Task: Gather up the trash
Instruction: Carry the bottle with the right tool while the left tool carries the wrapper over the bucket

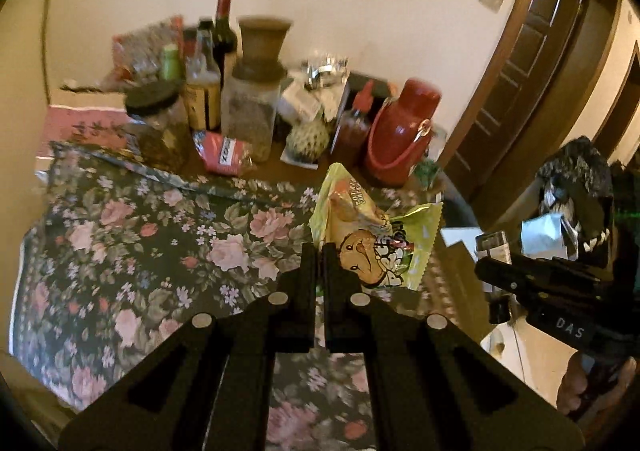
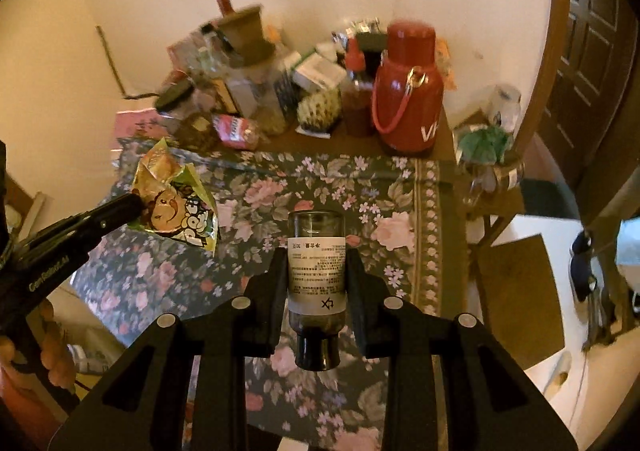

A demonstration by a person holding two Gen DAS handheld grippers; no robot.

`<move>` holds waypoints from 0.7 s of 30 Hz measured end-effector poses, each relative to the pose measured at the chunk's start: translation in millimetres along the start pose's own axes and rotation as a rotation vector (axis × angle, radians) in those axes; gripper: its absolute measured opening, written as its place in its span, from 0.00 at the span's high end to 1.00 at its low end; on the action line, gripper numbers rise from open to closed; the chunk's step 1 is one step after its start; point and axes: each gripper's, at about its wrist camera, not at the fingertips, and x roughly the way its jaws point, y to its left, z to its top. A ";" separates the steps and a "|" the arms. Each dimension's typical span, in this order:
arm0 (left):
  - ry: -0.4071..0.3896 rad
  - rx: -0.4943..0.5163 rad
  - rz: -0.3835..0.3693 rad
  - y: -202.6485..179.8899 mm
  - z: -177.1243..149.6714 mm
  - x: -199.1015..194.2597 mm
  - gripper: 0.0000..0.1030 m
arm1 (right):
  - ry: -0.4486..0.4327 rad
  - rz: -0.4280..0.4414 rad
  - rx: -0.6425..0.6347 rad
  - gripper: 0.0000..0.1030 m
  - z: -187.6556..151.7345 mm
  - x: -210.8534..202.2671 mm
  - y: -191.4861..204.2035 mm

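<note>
My left gripper (image 1: 319,251) is shut on the edge of a yellow-green snack bag (image 1: 372,235) and holds it above the floral tablecloth (image 1: 140,243). The bag also shows at the left in the right wrist view (image 2: 176,203), pinched by the left gripper (image 2: 138,205). My right gripper (image 2: 316,255) is shut on a small dark glass bottle (image 2: 317,275) with a white label, cap pointing towards the camera, held above the tablecloth (image 2: 360,187). In the left wrist view the right gripper's body (image 1: 552,291) is at the right edge; its fingertips are hidden.
At the table's back stand a red thermos (image 2: 408,91), a sauce bottle (image 2: 356,99), glass jars (image 1: 250,115), a wine bottle (image 1: 224,23) and a red packet (image 1: 224,153). A wooden door (image 2: 592,51) is on the right. The table edge runs down the right (image 2: 452,251).
</note>
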 end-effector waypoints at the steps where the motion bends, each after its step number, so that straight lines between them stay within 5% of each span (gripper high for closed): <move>1: -0.021 -0.003 0.007 -5.5 -2.9 -11.6 0.99 | -0.011 0.004 -0.010 0.75 -1.8 -7.6 0.7; 10: -0.138 0.023 0.031 -31.8 -21.2 -93.8 0.99 | -0.136 0.067 -0.050 0.75 -19.9 -76.3 21.1; 21: -0.230 0.061 -0.037 -12.5 -45.6 -173.9 0.99 | -0.248 0.004 0.001 0.75 -56.1 -141.9 61.9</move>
